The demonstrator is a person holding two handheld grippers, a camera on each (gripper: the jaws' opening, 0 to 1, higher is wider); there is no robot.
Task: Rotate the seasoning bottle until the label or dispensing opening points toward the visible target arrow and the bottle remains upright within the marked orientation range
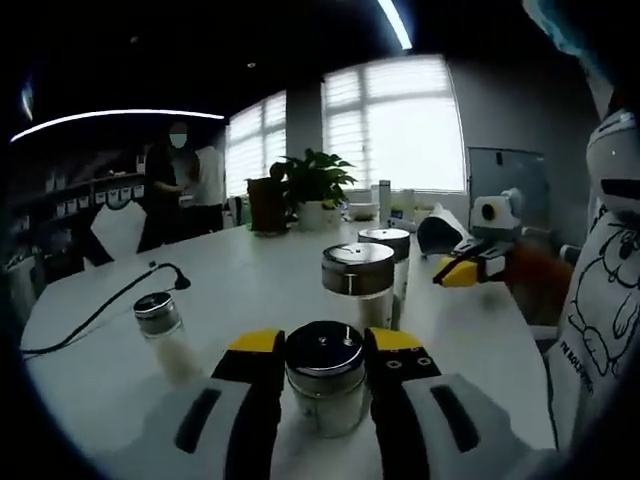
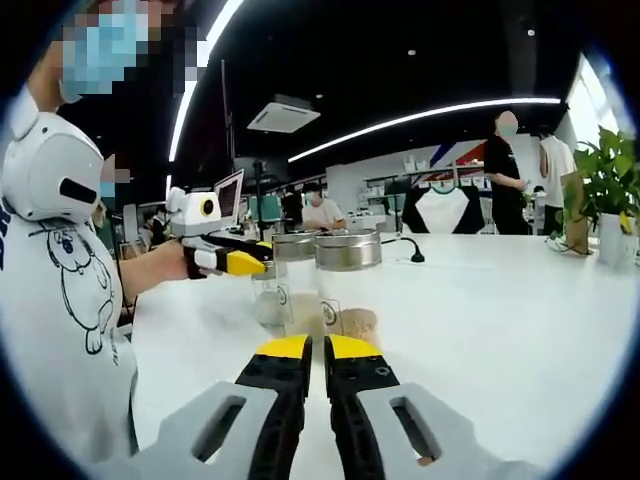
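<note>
Four seasoning bottles [image 1: 325,385] — two claws [image 1: 322,350]

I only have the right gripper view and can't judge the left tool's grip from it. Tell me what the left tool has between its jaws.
Observer: In the left gripper view, the left tool has its jaws against both sides of a seasoning bottle with a shiny metal lid, standing upright.
Operator: Report what stands on that view's left.
Observer: A smaller bottle with white contents, apart from the tool, with a black cable running past it.
Operator: Now say what's beyond the held one.
Observer: A taller metal-lidded bottle, with a second tall bottle right behind it.
</note>
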